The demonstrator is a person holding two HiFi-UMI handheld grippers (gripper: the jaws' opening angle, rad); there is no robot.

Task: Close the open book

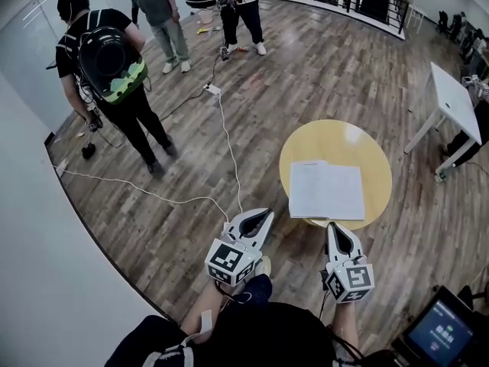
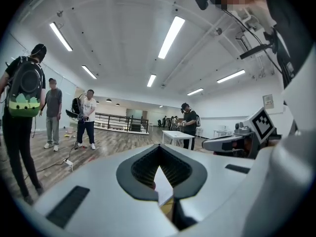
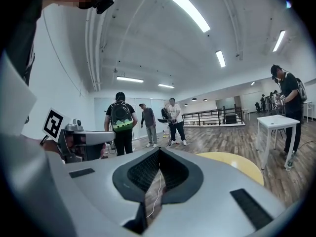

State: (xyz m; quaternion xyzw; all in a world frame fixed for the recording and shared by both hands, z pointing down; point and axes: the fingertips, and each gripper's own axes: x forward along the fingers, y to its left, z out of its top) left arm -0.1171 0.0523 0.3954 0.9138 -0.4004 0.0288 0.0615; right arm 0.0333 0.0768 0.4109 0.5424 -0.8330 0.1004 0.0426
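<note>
Writing: nothing legible. The open book shows faint grey lines of print on white pages, too small to read. The marker cubes on your grippers carry black-and-white square patterns, no letters. The screen at the near right glows blue with a few pale characters I cannot make out.

Book position: it lies flat, pages up, on the near half of the round table. Its near edge sits close to the table's near rim. The tabletop is smooth, matte yellow. The pages are plain white paper, rectangular, with a slight lift at the far left corner.

Your left gripper: pale grey moulded shell, with ribbed black pads lining a teardrop-shaped recess. The jaws are together at the tips with nothing between them. It hangs over the floor just left of the table, apart from the book.

Your right gripper: same build, jaws fully closed and empty. Its tip is just beside the table's near rim, short of the book.

Surroundings: the floor is wood plank in mixed brown and grey. A thin white cable runs across it. A white rectangular table stands at the far right. A person at the far left wears a black backpack with a green lower panel.
</note>
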